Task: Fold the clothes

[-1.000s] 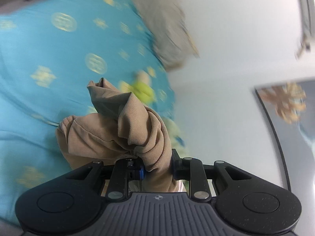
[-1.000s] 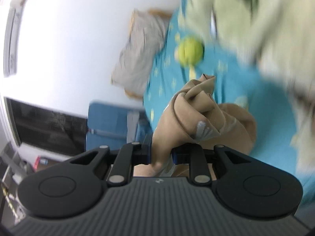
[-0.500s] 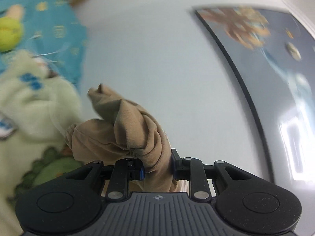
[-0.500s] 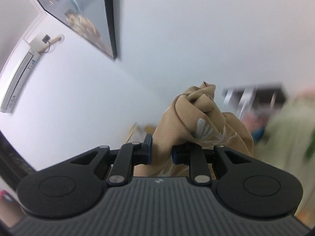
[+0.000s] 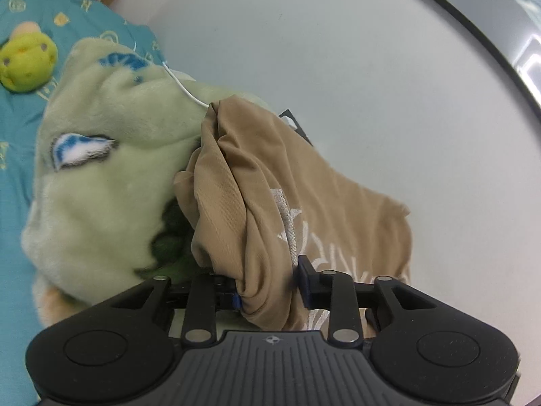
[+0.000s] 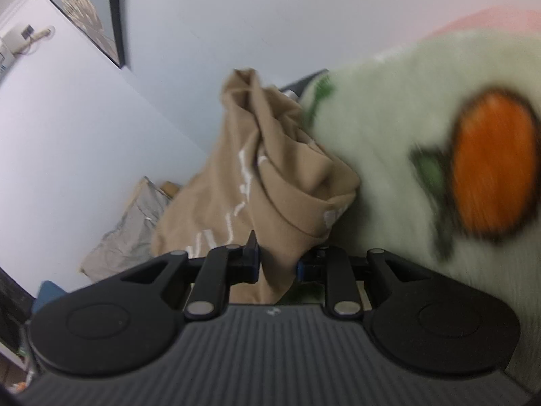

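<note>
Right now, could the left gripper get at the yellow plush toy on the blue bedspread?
Probably not as things stand: the left gripper is shut on the tan garment, and the pale green fleece blanket bulks between it and the yellow plush toy.

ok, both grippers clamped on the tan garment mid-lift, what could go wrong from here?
1. The tan garment is bunched in the left gripper and the right gripper, so it may not spread flat for folding.
2. It presses against the fleece blanket, which could be dragged along.
3. A white cable lies beside it and could snag.
</note>
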